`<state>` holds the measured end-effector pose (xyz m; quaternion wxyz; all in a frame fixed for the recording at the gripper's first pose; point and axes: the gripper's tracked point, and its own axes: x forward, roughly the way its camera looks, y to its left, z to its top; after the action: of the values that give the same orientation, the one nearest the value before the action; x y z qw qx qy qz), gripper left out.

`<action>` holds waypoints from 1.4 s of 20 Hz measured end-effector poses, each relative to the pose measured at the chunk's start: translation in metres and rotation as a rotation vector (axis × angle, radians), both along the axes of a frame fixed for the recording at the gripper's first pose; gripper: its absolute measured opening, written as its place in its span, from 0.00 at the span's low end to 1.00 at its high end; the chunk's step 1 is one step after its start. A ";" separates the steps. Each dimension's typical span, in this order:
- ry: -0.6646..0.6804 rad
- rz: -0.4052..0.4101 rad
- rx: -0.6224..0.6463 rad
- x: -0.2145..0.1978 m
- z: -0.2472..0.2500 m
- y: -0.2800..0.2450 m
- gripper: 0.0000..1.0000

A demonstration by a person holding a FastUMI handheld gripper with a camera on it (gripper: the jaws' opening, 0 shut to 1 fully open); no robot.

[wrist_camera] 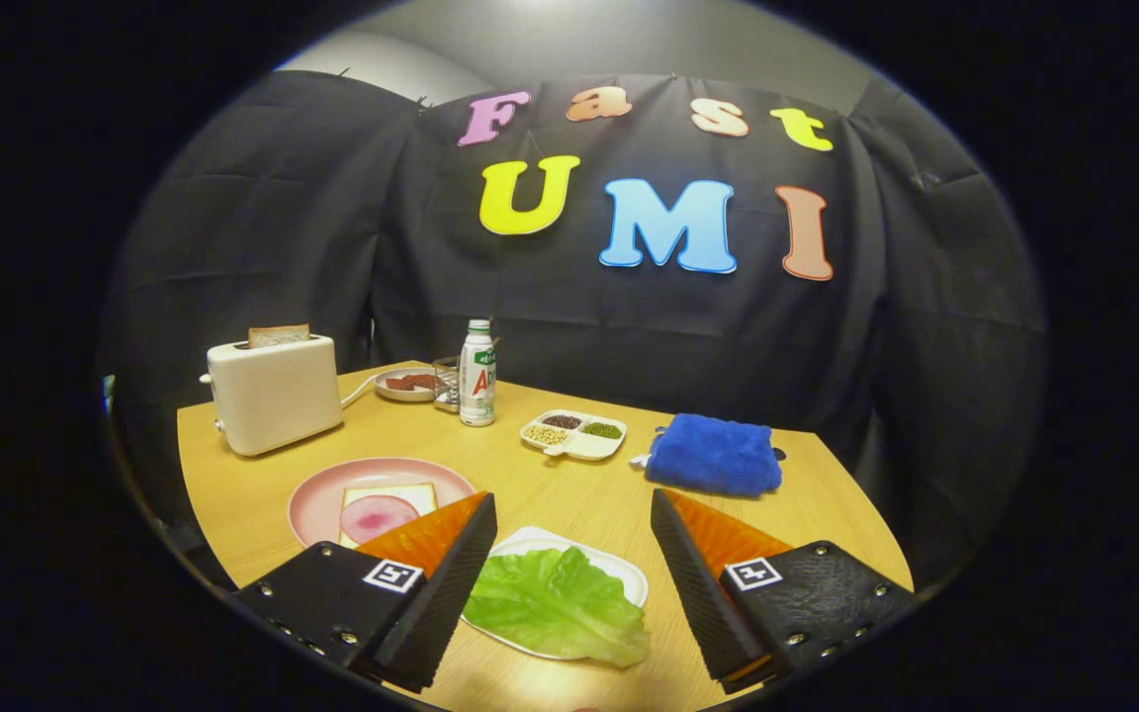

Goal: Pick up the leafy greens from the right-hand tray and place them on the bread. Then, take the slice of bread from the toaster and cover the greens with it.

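The tool (574, 514) hangs wide open and empty above a pale wooden table (589, 489), its fingers flanking a crinkled green lettuce leaf (555, 603) on a white oval tray (629, 577). Beyond the left finger, a pink round plate (317, 504) holds bread topped with ham (384, 512). A cream toaster (273, 396) holds another slice (279, 335).

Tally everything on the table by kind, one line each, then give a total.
Dishes: 4 (pink plate, white tray, small plate, divided dish)
Food items: 4 (leafy greens, bread on plate, ham slice, toaster bread)
Appliances: 1 (toaster)
Bottles: 1 (bottle)
Cloths: 1 (blue cloth)
Total: 11
The gripper hangs open over the greens.
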<state>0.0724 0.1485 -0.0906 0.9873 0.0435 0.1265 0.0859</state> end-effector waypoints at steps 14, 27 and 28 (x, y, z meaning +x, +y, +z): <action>0.328 0.020 -0.043 0.011 -0.101 0.008 0.96; 0.409 0.071 0.024 0.009 -0.111 0.020 0.38; 0.413 0.058 0.026 0.010 -0.111 0.020 0.38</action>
<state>0.0827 0.1687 -0.2020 0.9368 0.0693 0.3265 0.1053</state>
